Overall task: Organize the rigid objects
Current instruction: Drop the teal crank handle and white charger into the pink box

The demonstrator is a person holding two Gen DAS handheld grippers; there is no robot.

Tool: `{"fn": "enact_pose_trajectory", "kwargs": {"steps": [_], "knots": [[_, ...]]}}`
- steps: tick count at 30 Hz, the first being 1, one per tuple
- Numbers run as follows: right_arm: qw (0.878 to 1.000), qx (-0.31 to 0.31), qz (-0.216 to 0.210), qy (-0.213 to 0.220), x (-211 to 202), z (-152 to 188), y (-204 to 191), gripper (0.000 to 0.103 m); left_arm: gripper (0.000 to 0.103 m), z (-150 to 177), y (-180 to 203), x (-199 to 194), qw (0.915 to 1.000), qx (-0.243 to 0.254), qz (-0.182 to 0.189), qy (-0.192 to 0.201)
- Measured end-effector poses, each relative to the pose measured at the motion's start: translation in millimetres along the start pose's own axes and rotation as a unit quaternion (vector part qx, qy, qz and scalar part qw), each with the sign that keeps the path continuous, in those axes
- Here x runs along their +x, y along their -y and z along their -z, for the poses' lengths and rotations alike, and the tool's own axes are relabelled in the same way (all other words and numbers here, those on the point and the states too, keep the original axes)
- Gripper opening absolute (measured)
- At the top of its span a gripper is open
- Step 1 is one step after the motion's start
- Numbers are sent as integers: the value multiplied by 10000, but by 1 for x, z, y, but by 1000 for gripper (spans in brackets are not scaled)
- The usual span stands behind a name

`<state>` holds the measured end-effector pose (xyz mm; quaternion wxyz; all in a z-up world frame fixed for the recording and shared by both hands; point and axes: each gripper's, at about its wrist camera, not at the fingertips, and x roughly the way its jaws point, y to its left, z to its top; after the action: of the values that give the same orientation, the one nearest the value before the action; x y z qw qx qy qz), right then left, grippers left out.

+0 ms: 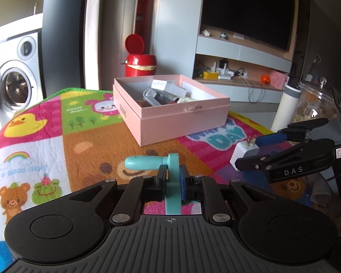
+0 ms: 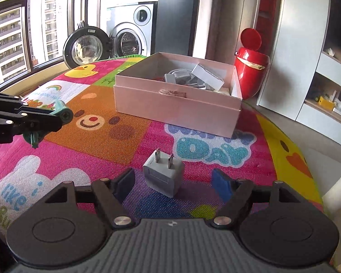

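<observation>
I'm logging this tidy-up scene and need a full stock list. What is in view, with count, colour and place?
Box: one, pink, open, on the mat's far half, holding grey and white items.
Charger plug: one, white, prongs up, on the mat between the right gripper's open fingers, untouched.
Crank handle: one, teal, clamped in the left gripper.
Play mat: one, multicoloured cartoon print, covering the surface.
Bin: one, red, lid up, behind the box.
Washing machine: one, silver, door open, far back.
Television: one, black, on the wall.
Glass jar: one, clear, at the right edge.
Left gripper: black, shut.
Right gripper: black, open.
</observation>
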<state>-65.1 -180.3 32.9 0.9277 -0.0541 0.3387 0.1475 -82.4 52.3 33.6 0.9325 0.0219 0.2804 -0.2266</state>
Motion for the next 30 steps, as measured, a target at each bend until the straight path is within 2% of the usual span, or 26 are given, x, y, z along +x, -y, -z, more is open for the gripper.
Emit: {"fn": "enact_pose_trajectory", "kwargs": {"steps": [2, 5, 6, 12, 14, 17, 19, 20, 22, 25, 30], "knots": [[9998, 190, -95, -1, 4, -2, 1, 71, 15, 2, 2, 1, 10000, 7, 17, -31], [9999, 43, -117, -31, 6, -2, -6, 43, 15, 5, 4, 1, 10000, 64, 29, -59], [10000, 1, -92, -18, 5, -1, -8, 38, 15, 5, 5, 1, 9999, 69, 33, -67], [9997, -201, -92, 145, -7, -9, -11, 38, 15, -8, 4, 2, 10000, 16, 70, 69], [9987, -303, -121, 401, -17, -27, -9, 38, 15, -29, 1, 4, 9996, 66, 110, 263], [9948, -497, 41, 891, -26, -66, -5, 37, 15, -74, -4, 10, 9964, 300, 25, 792], [9918, -592, 184, 1116, -25, -90, -3, 38, 15, -107, -10, 23, 9937, 267, -21, 1092], [9909, -599, 248, 1184, -20, -106, 0, 38, 15, -123, -14, 34, 9935, 191, -13, 1119], [9915, -544, 254, 1157, -8, -125, 4, 38, 15, -148, -24, 61, 9943, -33, -88, 1059], [9938, -410, 242, 1007, 18, -145, 12, 38, 15, -170, -39, 106, 9966, -371, -171, 720], [9979, -162, 194, 604, 62, -147, 25, 38, 15, -169, -55, 159, 9958, -790, -225, 399]]}}
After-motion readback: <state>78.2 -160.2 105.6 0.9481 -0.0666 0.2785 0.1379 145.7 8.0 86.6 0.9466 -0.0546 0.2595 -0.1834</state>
